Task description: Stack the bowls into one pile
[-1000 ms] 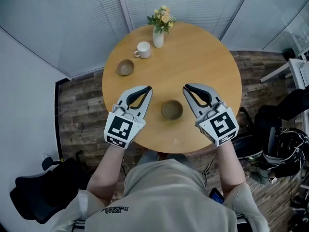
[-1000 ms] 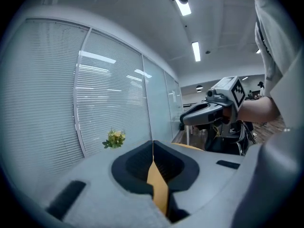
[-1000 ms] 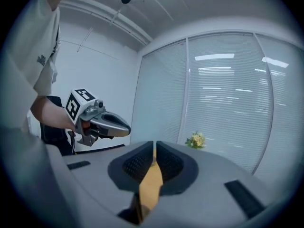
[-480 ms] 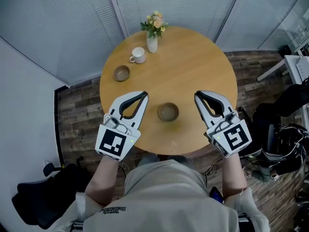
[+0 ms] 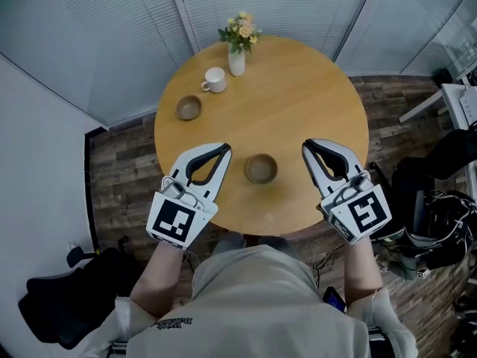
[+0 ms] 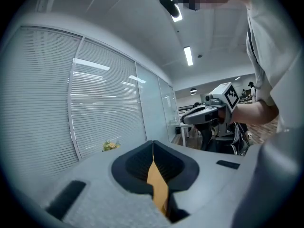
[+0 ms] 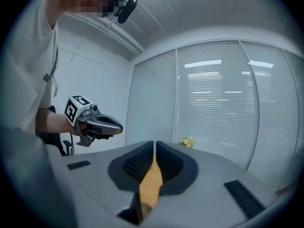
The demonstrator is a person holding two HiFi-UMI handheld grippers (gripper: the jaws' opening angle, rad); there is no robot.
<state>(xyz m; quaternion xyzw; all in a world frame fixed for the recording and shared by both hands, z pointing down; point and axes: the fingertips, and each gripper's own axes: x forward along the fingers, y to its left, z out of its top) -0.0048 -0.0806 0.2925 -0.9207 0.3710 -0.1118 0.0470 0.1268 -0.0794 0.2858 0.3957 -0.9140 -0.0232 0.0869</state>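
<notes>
Your left gripper [image 5: 225,148] hangs over the near-left part of the table [image 5: 298,95], to the left of the near bowl [image 5: 261,168]. Your right gripper [image 5: 306,145] hangs on that bowl's other side. Neither one touches it.

Both pairs of jaws are pressed together at the tips and hold nothing. In each gripper view you see only a sliver of wooden tabletop through the slot behind the closed tips.

The near bowl sits upright toward your edge of the table, between the two grippers. The far bowl [image 5: 188,107] sits upright near the table's left edge, well apart from the near one. Just beyond it stands a white cup [image 5: 215,80]. Further on, at the far rim, is a white vase [image 5: 237,60] of flowers [image 5: 240,28].

In the left gripper view your right gripper shows off to the side, held roughly level in your hand. The right gripper view shows your left one the same way.
</notes>
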